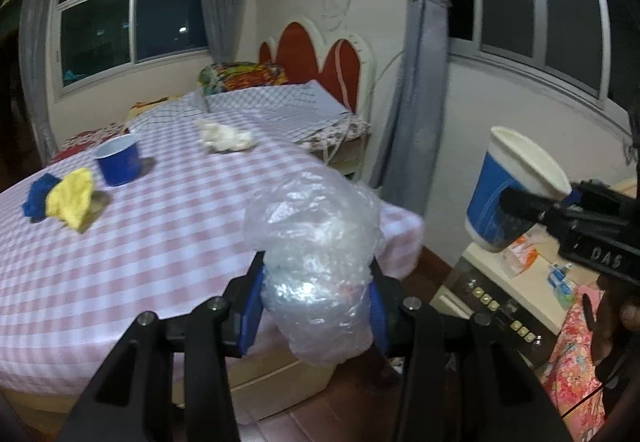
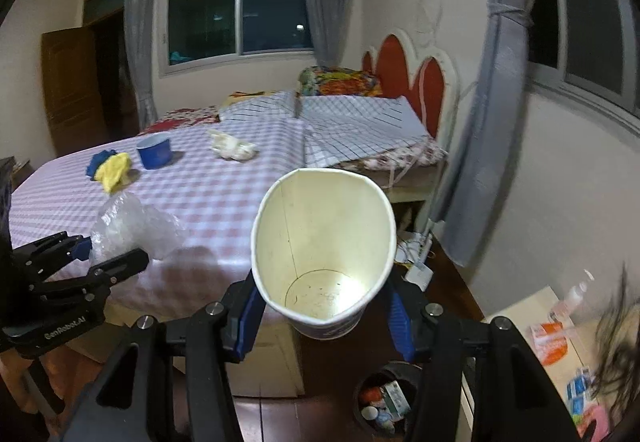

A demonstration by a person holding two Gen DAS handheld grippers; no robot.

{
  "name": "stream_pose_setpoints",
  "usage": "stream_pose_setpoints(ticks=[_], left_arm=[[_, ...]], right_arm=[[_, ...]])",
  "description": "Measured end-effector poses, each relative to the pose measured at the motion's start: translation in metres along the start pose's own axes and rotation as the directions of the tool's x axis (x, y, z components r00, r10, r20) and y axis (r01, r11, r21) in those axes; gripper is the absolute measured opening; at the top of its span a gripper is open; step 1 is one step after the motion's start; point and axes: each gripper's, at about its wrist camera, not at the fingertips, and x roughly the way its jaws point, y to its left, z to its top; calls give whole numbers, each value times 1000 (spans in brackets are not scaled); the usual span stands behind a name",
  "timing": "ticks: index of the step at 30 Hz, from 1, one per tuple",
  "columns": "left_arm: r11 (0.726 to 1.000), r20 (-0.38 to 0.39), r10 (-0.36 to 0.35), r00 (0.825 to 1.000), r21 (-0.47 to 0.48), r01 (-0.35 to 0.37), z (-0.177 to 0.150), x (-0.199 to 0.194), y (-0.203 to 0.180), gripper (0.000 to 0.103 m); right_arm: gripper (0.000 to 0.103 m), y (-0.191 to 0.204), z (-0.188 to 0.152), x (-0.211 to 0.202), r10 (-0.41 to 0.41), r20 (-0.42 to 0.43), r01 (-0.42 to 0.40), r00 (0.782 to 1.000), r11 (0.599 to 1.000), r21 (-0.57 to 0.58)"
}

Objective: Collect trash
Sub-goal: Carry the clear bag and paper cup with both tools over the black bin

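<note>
The left tongs clamp a crumpled clear plastic bag between their blue pads, held off the bed's edge. The right tongs pinch a blue paper cup, mouth toward the camera, above a trash bin on the floor. On the checkered bedsheet lie another blue cup, a yellow wad and a white tissue.

Both wrist views look forward from beside the checkered table, sharing it and the headboard.
</note>
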Motion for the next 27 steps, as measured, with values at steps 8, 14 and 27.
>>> stream_pose_setpoints(ticks=[8, 14, 27], left_arm=[[993, -30, -108, 994, 39, 109, -5, 18, -57, 46], [982, -78, -167, 983, 76, 173, -17, 33, -93, 46], [962, -234, -224, 946, 102, 253, -54, 93, -142, 46]], right_arm=[[56, -56, -36, -2, -63, -53, 66, 997, 996, 64], [56, -84, -61, 2, -87, -95, 96, 992, 991, 94], [56, -138, -122, 41, -108, -223, 145, 969, 977, 157]])
